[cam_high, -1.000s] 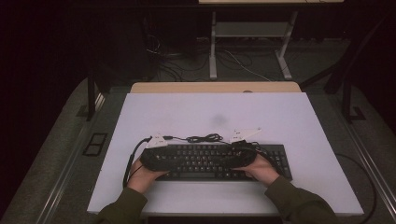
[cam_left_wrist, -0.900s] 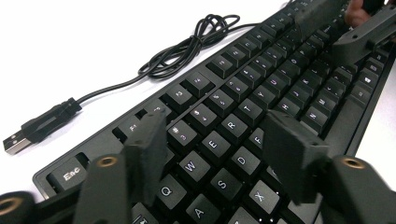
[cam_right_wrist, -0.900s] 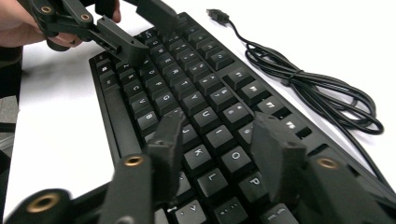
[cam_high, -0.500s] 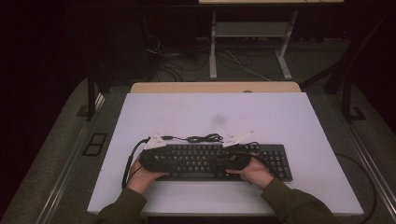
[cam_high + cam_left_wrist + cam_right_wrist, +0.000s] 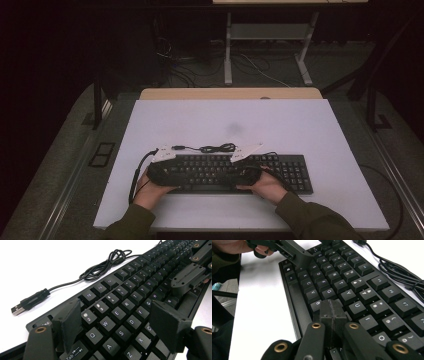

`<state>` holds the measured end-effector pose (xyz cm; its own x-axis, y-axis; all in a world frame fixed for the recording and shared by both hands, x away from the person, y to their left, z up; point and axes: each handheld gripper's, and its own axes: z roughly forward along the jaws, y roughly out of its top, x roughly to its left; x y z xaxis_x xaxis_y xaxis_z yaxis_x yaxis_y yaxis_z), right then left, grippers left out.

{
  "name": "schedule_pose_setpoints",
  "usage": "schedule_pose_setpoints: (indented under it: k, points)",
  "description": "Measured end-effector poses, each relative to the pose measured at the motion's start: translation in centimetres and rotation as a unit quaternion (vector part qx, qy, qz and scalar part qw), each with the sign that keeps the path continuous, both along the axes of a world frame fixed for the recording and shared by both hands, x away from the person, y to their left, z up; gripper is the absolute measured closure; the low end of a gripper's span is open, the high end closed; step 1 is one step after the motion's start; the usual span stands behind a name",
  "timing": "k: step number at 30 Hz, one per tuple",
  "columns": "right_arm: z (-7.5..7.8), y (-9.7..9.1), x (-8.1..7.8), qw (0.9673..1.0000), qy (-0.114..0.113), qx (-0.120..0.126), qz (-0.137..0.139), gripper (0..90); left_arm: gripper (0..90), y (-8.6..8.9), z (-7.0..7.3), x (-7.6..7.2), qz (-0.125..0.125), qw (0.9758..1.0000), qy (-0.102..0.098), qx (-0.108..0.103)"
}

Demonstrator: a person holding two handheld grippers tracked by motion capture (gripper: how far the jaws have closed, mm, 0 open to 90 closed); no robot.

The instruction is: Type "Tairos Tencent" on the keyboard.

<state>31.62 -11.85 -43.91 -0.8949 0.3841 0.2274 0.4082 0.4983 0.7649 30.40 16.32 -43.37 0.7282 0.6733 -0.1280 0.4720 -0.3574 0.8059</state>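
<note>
A black keyboard [image 5: 280, 172] lies across the near half of the white table [image 5: 300, 125]. Its black cable [image 5: 212, 148] sits coiled behind it and ends in a loose USB plug [image 5: 27, 302]. My left gripper [image 5: 118, 315] hovers low over the keyboard's [image 5: 130, 297] left end. Its jaws have just been opening and now stand apart above the Q, W, A and S keys, holding nothing. My right gripper [image 5: 332, 307] is shut, its tips pressed together over the middle keys near H and N of the keyboard [image 5: 342, 282]. From above, the left gripper [image 5: 182, 175] and right gripper [image 5: 227, 176] point at each other.
A wooden desk edge [image 5: 230, 93] runs behind the white table. Beyond it stands a metal table frame [image 5: 265, 32] with cables on the floor. A floor socket [image 5: 101, 153] lies to the left. The cable [image 5: 397, 267] loops close behind the keyboard.
My right hand has slid left along the keyboard toward its middle, closer to the left gripper. The left hand has stayed put.
</note>
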Motion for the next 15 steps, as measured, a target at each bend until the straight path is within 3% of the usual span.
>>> schedule_pose_setpoints:
  k: [15]
  points:
    - [-0.34, 1.0, 0.01, 0.9997, 0.006, -0.02, 0.014, 89.5, 25.0, 0.62, -0.01, -0.38, 0.008, 1.0, -0.001, 0.003]
